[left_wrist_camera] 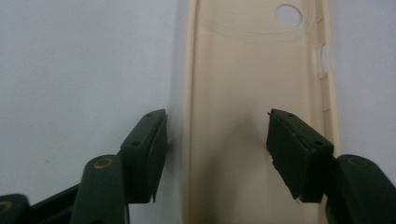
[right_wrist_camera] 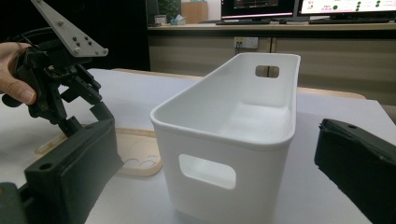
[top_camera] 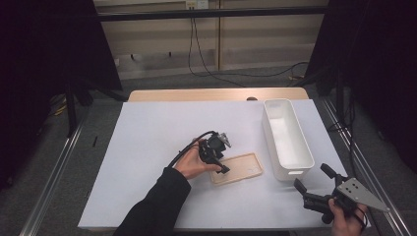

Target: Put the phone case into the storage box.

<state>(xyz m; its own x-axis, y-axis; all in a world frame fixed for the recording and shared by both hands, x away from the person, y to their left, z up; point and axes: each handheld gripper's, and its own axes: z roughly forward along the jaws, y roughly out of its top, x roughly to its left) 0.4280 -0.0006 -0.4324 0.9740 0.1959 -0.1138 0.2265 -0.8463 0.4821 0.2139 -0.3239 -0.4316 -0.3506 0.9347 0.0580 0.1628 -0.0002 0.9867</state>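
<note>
Cream rubbery phone case (left_wrist_camera: 252, 116) cut off by the lower frame edge; near end hidden behind left gripper (top_camera: 222, 165). Right gripper (right_wrist_camera: 210, 186) tips cut off beside white plastic bin (right_wrist_camera: 233, 135).

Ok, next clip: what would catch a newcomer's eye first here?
Probably the left gripper set down over the near end of a cream phone case lying flat in the middle of the white table, one side wall of the case between its jaws, the pads not yet pressing. Just right of the case stands a long white bin. The right gripper waits open at the near right corner.
</note>
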